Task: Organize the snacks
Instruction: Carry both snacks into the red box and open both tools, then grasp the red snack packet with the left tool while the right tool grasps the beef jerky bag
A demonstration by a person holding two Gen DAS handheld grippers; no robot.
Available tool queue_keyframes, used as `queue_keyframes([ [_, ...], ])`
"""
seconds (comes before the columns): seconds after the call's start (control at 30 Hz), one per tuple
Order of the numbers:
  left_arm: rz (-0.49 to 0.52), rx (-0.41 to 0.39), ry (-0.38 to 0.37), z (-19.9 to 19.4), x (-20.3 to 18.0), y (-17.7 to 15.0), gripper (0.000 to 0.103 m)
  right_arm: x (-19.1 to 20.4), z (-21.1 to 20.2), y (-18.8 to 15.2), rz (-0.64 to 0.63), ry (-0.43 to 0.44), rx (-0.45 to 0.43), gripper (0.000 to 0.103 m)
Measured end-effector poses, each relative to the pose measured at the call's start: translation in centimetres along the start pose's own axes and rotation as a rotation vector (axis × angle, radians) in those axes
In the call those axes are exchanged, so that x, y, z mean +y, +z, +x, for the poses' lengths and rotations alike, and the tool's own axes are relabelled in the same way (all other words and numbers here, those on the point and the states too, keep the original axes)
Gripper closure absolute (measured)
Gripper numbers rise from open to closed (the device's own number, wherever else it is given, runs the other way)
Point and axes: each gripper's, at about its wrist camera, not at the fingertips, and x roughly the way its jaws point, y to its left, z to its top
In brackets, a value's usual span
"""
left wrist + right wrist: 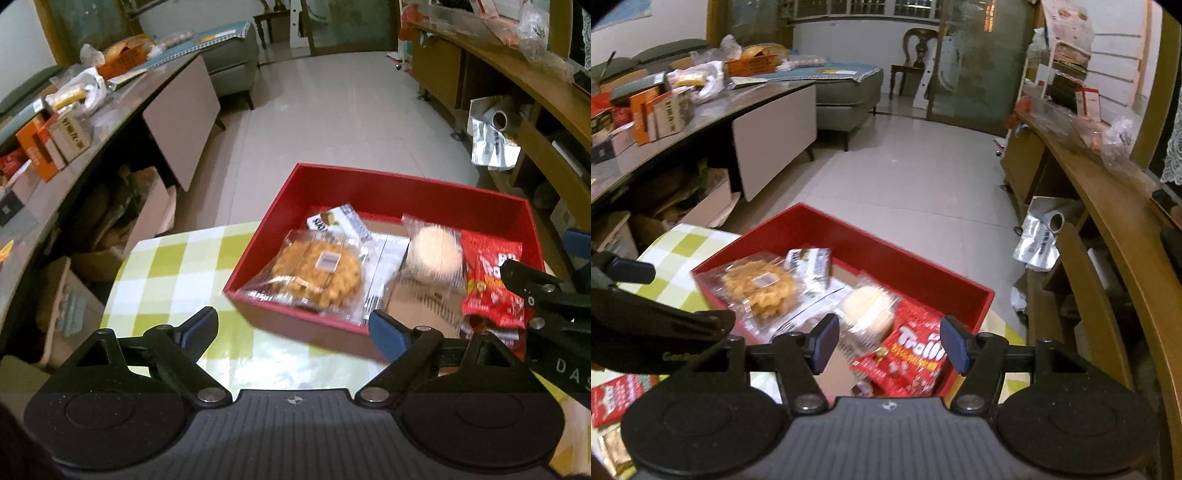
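A red box stands on the green-checked tablecloth. Inside it lie a clear pack of golden waffle cookies, a white snack bar pack, a round pale cake in wrap and a red Trolli pack. My left gripper hangs open above the box's near left edge, holding nothing. Over the Trolli pack my right gripper stands open, its pads clear of the pack.
Another red snack pack lies on the table at the near left. A long side table crowded with boxes runs along the left, a wooden shelf unit along the right. Tiled floor lies beyond the table's far edge.
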Motion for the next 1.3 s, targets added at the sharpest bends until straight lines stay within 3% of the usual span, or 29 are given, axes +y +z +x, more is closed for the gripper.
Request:
queue_keyframes([
  [0.3,0.013,0.013,-0.003,-2.1,1.6,-2.8,0.011,2.5,-1.4,-2.4,-0.016,0.067,0.068,0.034],
  [0.93,0.053,0.121,0.004,-3.3,5.3,-9.3,0.011,6.2,-3.0,-6.3,-0.048,0.15,0.176,0.032],
  [1.3,-0.039,0.225,-0.02,-2.2,9.0,-11.3,0.011,7.9,-3.0,-8.0,-0.074,0.2,0.238,0.03],
])
